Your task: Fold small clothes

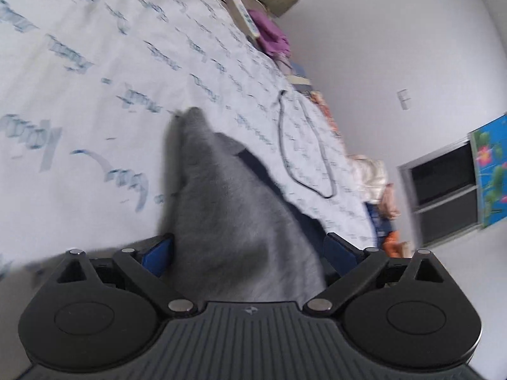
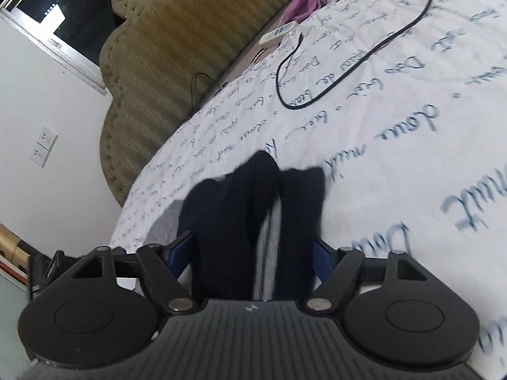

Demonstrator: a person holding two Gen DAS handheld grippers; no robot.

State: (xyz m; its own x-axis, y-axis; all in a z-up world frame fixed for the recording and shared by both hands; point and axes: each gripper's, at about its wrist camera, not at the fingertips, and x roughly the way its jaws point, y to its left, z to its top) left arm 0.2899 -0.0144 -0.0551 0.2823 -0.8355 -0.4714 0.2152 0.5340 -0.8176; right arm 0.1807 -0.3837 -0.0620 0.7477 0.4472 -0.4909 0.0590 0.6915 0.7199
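Left wrist view shows your grey garment [image 1: 231, 209] lying on the printed bedsheet [image 1: 95, 63], running up between the wide-spread jaws of your left gripper [image 1: 248, 253]. Your right gripper [image 2: 253, 253] straddles its navy cuffs [image 2: 253, 196]; whether it grips them is unclear. A black cable [image 2: 364, 60] loops beyond.

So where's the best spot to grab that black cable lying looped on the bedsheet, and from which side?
Take the black cable on a straight run of its loop, coming down from above with the fingers straddling it crosswise. It lies flat on the printed bedsheet in an open loop, so there is bare sheet on both sides of the strand for the fingers. Avoid the plug end, which lies near the white remote.
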